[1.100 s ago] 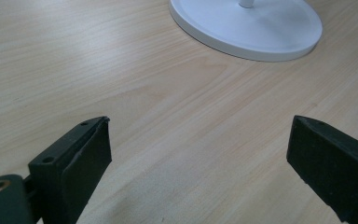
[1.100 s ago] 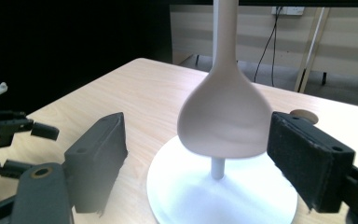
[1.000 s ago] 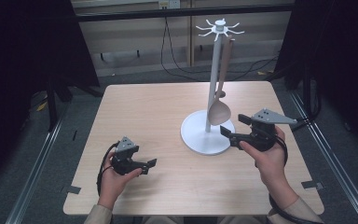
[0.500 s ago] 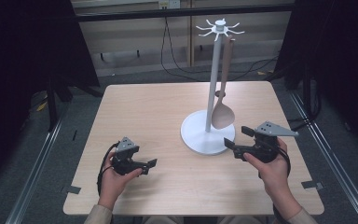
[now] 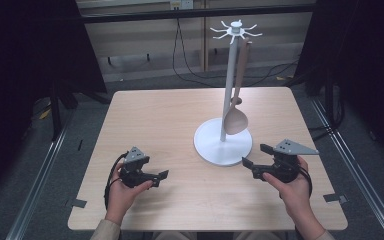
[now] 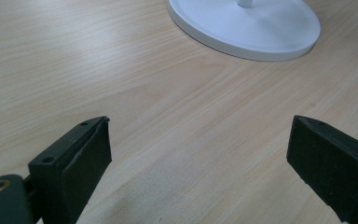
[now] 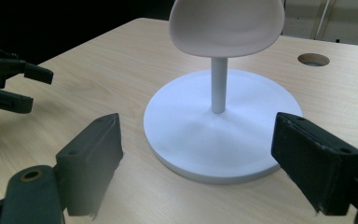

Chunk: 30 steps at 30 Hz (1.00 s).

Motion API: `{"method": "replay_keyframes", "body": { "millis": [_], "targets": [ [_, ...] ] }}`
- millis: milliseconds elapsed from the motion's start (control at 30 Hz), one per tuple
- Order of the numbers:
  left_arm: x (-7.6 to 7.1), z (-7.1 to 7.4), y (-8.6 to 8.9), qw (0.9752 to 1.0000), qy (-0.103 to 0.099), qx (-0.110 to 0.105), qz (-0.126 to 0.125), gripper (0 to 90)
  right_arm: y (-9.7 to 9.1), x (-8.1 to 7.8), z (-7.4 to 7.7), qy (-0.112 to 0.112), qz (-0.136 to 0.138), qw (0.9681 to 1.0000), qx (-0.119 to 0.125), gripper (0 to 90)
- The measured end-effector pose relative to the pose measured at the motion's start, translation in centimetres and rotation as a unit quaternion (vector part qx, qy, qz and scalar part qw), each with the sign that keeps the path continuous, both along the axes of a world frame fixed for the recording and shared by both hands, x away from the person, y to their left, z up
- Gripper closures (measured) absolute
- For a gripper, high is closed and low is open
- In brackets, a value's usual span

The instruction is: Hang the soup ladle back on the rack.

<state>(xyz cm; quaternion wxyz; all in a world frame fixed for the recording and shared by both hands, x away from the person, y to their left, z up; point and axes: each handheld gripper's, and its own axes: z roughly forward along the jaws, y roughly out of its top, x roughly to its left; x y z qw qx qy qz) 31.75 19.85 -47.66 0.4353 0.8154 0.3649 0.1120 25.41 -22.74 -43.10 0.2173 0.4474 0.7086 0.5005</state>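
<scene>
Spoon hangs on the white stand, just beyond the right tongs, both tongs apart, empty.

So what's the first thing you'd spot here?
The tall white stand on the right half of the table, with a wooden spoon hanging from its top. Nearer the person, the left gripper and right gripper sit open, each holding nothing.

light wood table, grey floor, dark curtains.
</scene>
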Motion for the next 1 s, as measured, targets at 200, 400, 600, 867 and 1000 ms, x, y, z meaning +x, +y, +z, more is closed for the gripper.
{"method": "replay_keyframes", "body": {
  "millis": [200,400,600,867,1000],
  "targets": [
    [0.0,0.0,0.0,1.0,-0.001,0.001,0.0,6.3,-0.4,-0.3,-0.9,0.008,0.0,1.0,-0.001,15.5],
    [0.0,0.0,0.0,1.0,0.002,-0.002,0.0,6.3,-0.9,-0.6,-1.5,0.007,0.003,0.9999,-0.011,15.1],
    [0.0,0.1,0.0,1.0,-0.001,-0.003,0.0,6.3,-1.3,-0.9,-2.3,0.014,0.0,0.9998,-0.015,14.4],
    [0.1,0.0,-0.2,1.0,0.0,-0.003,-0.002,6.3,-1.7,-1.2,-3.0,0.021,0.002,0.9994,-0.026,13.5],
    [0.1,0.1,-0.2,1.0,-0.001,-0.002,-0.001,6.3,-1.9,-1.3,-3.1,0.021,-0.004,0.9994,-0.027,11.6]
  ]
}}
